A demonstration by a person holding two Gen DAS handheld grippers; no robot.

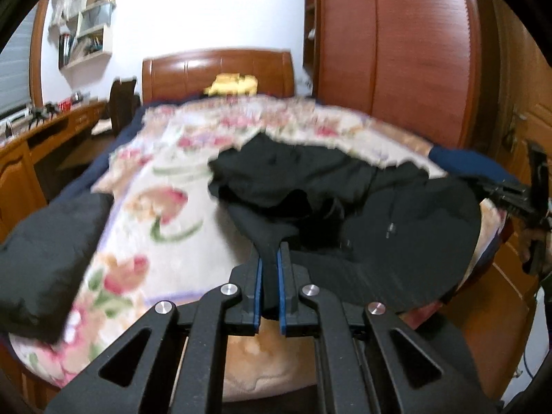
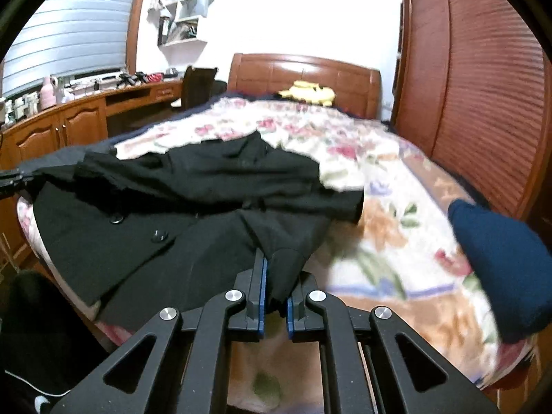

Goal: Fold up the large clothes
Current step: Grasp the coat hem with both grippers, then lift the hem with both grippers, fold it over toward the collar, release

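A large black coat with dark buttons lies crumpled at the foot of a bed with a floral blanket. My left gripper is shut on a black edge of the coat, near its left side. My right gripper is shut on another black edge of the coat, at its right side. The right gripper also shows at the far right of the left wrist view, and the left gripper's tip shows at the far left of the right wrist view.
A folded black garment lies on the blanket's left. A folded navy garment lies on its right. A yellow item sits by the wooden headboard. A wooden desk runs left; a red-brown wardrobe stands right.
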